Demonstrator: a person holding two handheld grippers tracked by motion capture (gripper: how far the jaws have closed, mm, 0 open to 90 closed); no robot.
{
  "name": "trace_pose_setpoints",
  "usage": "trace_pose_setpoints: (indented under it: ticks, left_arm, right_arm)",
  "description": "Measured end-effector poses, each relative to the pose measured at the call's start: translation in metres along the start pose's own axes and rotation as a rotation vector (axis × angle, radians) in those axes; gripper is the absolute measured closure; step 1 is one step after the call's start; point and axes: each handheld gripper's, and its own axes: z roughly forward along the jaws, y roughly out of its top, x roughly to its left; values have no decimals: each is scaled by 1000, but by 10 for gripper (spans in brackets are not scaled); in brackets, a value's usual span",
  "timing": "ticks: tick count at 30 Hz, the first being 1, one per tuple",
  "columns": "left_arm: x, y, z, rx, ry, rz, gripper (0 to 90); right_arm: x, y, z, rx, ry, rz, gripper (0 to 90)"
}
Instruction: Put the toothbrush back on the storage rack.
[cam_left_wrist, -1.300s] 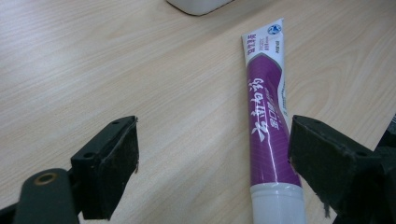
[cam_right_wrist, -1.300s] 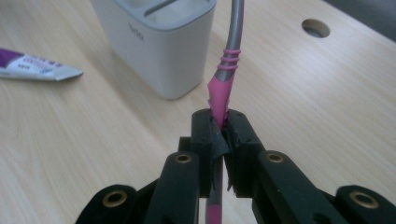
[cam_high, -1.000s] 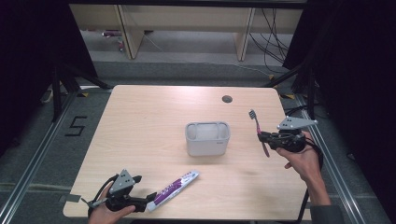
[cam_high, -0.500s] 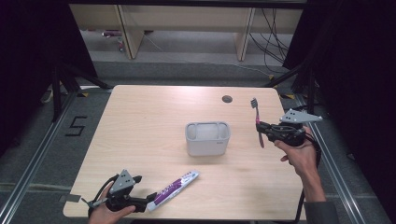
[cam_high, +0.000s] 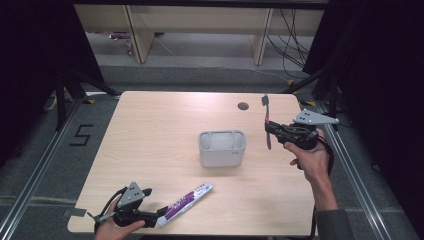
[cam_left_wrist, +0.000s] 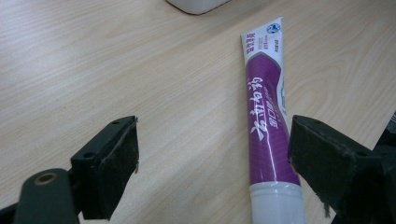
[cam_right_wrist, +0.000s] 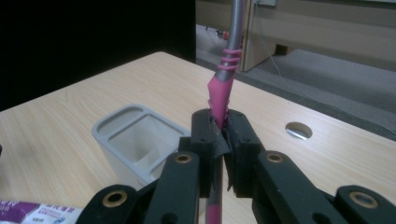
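My right gripper (cam_high: 276, 131) is shut on a pink and grey toothbrush (cam_high: 267, 120), held upright in the air to the right of the grey holder (cam_high: 222, 148). From the right gripper view, the toothbrush (cam_right_wrist: 223, 88) rises between the closed jaws, with the two-compartment holder (cam_right_wrist: 135, 140) below and to the left. A purple and white toothpaste tube (cam_high: 186, 198) lies flat near the table's front edge. My left gripper (cam_high: 156, 218) is open at the tube's cap end. The tube (cam_left_wrist: 267, 121) lies between the open jaws, close to the right one.
The wooden table (cam_high: 165, 120) has a round cable hole (cam_high: 243, 105) at its back right. Metal frame rails run along both sides of the table. Wooden shelving legs stand on the floor behind it.
My right gripper has lifted the toothbrush and carried it up and away from the person, turning it more upright. The left gripper and the toothpaste tube have stayed put.
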Motion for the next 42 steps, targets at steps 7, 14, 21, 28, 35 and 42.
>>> trace_pose_setpoints:
  ticks: [7, 14, 21, 28, 35, 42]
  left_arm:
    - [1, 0, -1, 10, 3, 16, 160]
    - [1, 0, -1, 10, 3, 16, 160]
    - [0, 0, -1, 8, -3, 15, 160]
    - [0, 0, -1, 1, -5, 8, 160]
    - [0, 0, -1, -4, -5, 10, 160]
    - [0, 0, -1, -3, -6, 12, 160]
  right_arm:
    - [3, 7, 11, -20, 18, 25, 832]
    - [9, 15, 25, -28, 31, 18, 832]
    - [14, 15, 38, -28, 45, 27, 832]
    - [20, 17, 54, -32, 48, 35, 832]
    - [20, 16, 68, -27, 53, 48, 832]
    - [17, 9, 79, -28, 52, 72, 832]
